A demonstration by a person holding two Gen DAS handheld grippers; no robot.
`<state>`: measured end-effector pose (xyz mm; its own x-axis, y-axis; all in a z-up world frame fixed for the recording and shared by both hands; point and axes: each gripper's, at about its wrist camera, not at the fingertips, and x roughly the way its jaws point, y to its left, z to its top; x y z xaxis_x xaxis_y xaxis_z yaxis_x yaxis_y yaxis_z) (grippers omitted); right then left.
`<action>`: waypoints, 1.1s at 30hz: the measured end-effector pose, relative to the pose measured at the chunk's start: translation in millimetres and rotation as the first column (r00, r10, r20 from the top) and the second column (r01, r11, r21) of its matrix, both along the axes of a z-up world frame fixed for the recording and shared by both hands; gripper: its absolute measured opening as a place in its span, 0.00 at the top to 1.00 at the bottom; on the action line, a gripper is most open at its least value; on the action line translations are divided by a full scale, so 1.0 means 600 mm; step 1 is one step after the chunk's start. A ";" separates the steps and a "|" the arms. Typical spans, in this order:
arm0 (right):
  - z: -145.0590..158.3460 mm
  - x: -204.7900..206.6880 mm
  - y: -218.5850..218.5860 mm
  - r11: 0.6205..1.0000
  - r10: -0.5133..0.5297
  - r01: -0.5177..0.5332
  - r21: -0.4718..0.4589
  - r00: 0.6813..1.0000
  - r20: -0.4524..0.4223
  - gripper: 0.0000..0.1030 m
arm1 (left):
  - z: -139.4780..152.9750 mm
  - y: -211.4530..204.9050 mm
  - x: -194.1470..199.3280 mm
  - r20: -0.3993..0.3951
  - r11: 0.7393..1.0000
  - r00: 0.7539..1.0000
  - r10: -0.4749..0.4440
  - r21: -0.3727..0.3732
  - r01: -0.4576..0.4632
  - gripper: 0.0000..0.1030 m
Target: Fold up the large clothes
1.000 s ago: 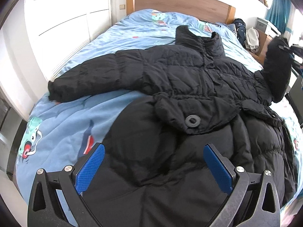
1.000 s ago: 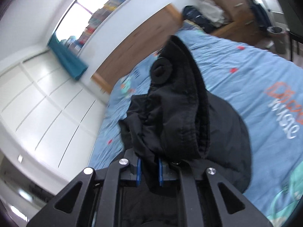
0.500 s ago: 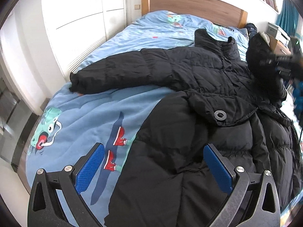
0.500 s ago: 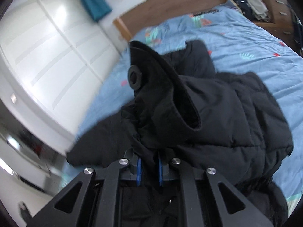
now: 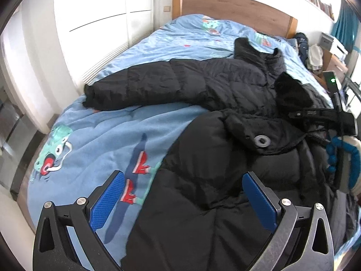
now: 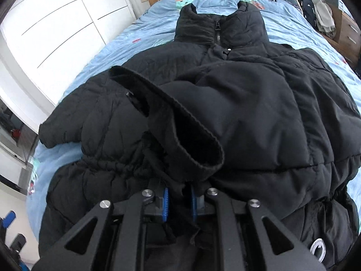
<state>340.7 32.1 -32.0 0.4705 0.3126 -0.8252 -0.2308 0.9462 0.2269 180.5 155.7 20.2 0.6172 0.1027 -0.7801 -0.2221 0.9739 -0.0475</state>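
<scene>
Pinching the cuff [image 6: 180, 135] of the black jacket [image 6: 248, 103], your right gripper [image 6: 178, 203] has just been opening slightly (fabric between); your left gripper [image 5: 182, 201] hangs wide, empty.

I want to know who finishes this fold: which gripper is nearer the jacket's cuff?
Right. The right gripper has the cuff fabric between its pads, just beyond its fingertips. The left gripper hangs open over the jacket's lower body, well short of the cuff.
</scene>
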 end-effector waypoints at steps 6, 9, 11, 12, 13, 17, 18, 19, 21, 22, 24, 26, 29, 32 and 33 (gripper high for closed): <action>0.020 -0.014 0.004 0.998 0.048 -0.047 0.047 0.999 -0.005 0.60 | 0.014 -0.021 0.011 -0.007 1.000 1.000 -0.019 -0.011 0.019 0.01; 0.036 -0.032 0.020 0.993 0.107 -0.108 0.037 0.994 0.015 0.54 | 0.024 -0.031 0.015 0.002 1.000 1.000 -0.021 -0.014 0.021 0.01; 0.051 -0.043 0.018 0.990 0.130 -0.131 0.056 0.991 0.026 0.54 | 0.031 -0.037 0.021 0.008 0.999 0.999 -0.032 -0.019 0.032 0.01; 0.058 -0.046 0.016 0.989 0.133 -0.135 0.062 0.991 0.034 0.54 | 0.034 -0.043 0.025 0.009 0.999 0.999 -0.037 -0.023 0.038 0.01; 0.068 -0.050 0.009 0.989 0.133 -0.136 0.063 0.990 0.047 0.54 | 0.037 -0.050 0.033 0.011 0.999 0.999 -0.042 -0.023 0.042 0.01; 0.104 -0.053 -0.034 0.992 0.109 -0.114 0.051 0.990 0.091 0.54 | 0.046 -0.082 0.066 0.026 0.998 0.998 -0.062 -0.007 0.062 0.01; 0.113 -0.050 -0.052 0.995 0.093 -0.097 0.035 0.990 0.105 0.54 | 0.047 -0.093 0.080 0.026 0.997 0.997 -0.072 -0.014 0.073 0.01; 0.120 -0.048 -0.071 0.997 0.076 -0.078 0.015 0.990 0.118 0.54 | 0.046 -0.104 0.093 0.022 0.996 0.996 -0.087 -0.024 0.087 0.01; 0.128 -0.040 -0.112 0.999 0.035 -0.032 -0.022 0.990 0.134 0.54 | 0.047 -0.126 0.120 0.022 0.993 0.993 -0.114 -0.024 0.114 0.01; 0.133 -0.034 -0.135 0.999 0.008 -0.001 -0.045 0.990 0.144 0.54 | 0.048 -0.144 0.142 0.024 0.992 0.992 -0.127 -0.015 0.127 0.01; 0.137 -0.020 -0.184 0.994 -0.046 0.060 -0.087 0.986 0.162 0.54 | 0.048 -0.168 0.177 0.029 0.990 0.990 -0.137 -0.020 0.138 0.01; 0.136 -0.002 -0.235 0.986 -0.105 0.126 -0.111 0.980 0.171 0.54 | 0.046 -0.193 0.220 0.032 0.990 0.990 -0.138 -0.031 0.139 0.01; 0.125 0.023 -0.294 0.977 -0.169 0.187 -0.105 0.972 0.163 0.54 | 0.040 -0.232 0.287 0.041 0.990 0.990 -0.136 -0.033 0.137 0.01; 0.103 0.050 -0.327 0.972 -0.195 0.211 -0.105 0.970 0.142 0.54 | 0.029 -0.274 0.357 0.034 0.985 0.987 -0.158 -0.061 0.160 0.01; 0.095 0.055 -0.333 0.972 -0.198 0.212 -0.101 0.971 0.134 0.54 | 0.021 -0.289 0.380 0.030 0.983 0.986 -0.166 -0.078 0.167 0.01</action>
<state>373.9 -167.5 25.1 0.6145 0.1062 -0.7818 -0.0481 0.9941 0.0973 408.7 -17.8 33.0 0.6387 -0.0653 -0.7666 -0.0551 0.9899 -0.1303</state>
